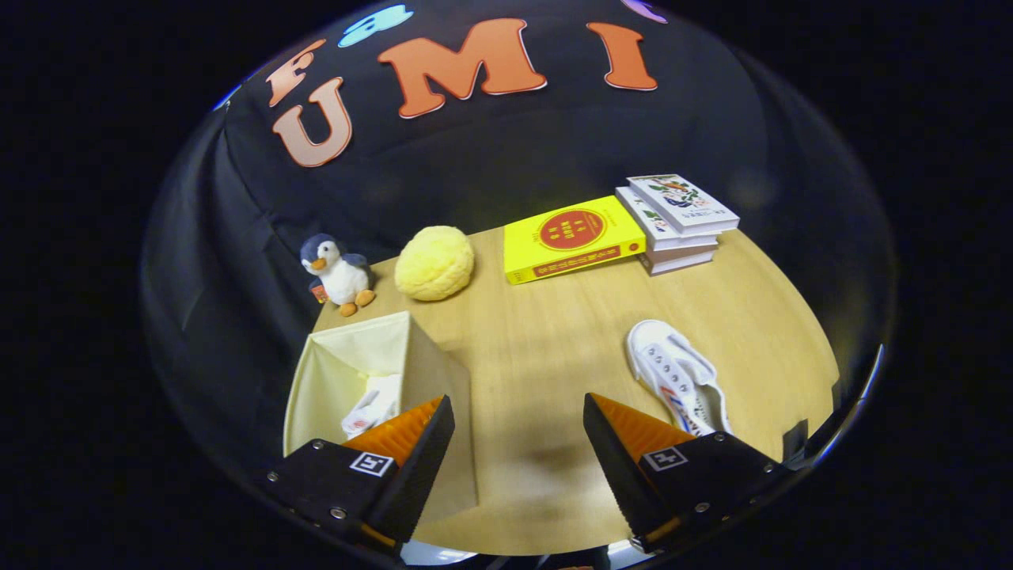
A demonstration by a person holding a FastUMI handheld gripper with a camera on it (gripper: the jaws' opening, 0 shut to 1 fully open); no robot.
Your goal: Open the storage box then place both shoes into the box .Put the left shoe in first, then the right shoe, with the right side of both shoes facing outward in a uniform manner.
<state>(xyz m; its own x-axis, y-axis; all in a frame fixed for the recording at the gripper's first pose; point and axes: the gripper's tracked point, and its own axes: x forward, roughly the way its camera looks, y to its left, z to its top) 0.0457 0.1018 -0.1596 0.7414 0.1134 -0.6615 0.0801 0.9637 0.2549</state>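
Gripper [518, 443] wide open, empty; one shoe in storage box [427, 356], second shoe [673, 376] on table [538, 332]

Second shoe lies just beyond the right finger. Risk: a toe-only grip lets it pivot, so it lands facing opposite to the boxed shoe [372, 408]

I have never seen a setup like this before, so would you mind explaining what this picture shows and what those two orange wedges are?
The camera rides on hand-held tongs and looks forward along them. The orange wedges are their two fingers, standing open with nothing between them. Below is a wooden table. By one finger is an open cream storage box with a white shoe already inside. By the other finger a second white shoe lies on the table. Beyond them are a toy penguin, a yellow plush ball, a yellow book and a stack of books.
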